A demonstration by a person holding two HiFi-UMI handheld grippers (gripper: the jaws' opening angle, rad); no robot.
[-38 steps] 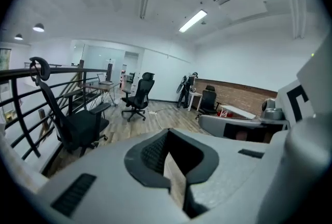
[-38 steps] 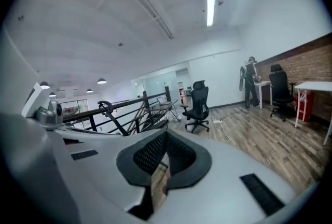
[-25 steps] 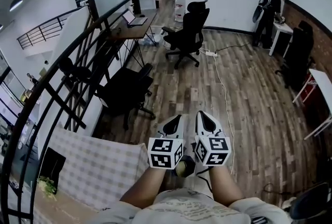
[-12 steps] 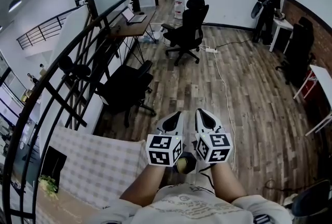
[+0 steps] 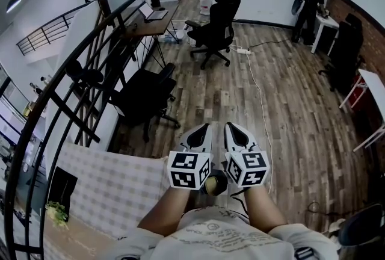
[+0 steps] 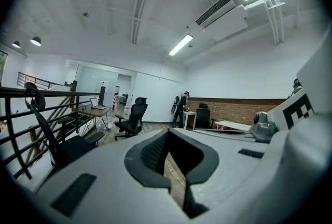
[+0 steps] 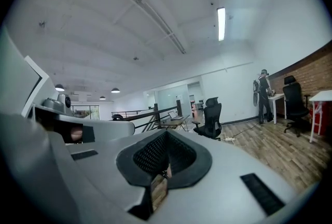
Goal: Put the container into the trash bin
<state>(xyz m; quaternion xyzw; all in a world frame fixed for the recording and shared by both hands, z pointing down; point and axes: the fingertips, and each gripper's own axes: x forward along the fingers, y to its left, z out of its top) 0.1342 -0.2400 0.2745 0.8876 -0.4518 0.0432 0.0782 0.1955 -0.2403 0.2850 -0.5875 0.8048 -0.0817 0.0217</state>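
Pointing forward over wood floor (image 5: 289,102): left gripper (image 5: 203,128), right gripper (image 5: 232,127), jaws together

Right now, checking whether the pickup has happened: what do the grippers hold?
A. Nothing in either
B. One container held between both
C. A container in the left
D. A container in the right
A: the left gripper and the right gripper each show shut jaws with nothing between them.
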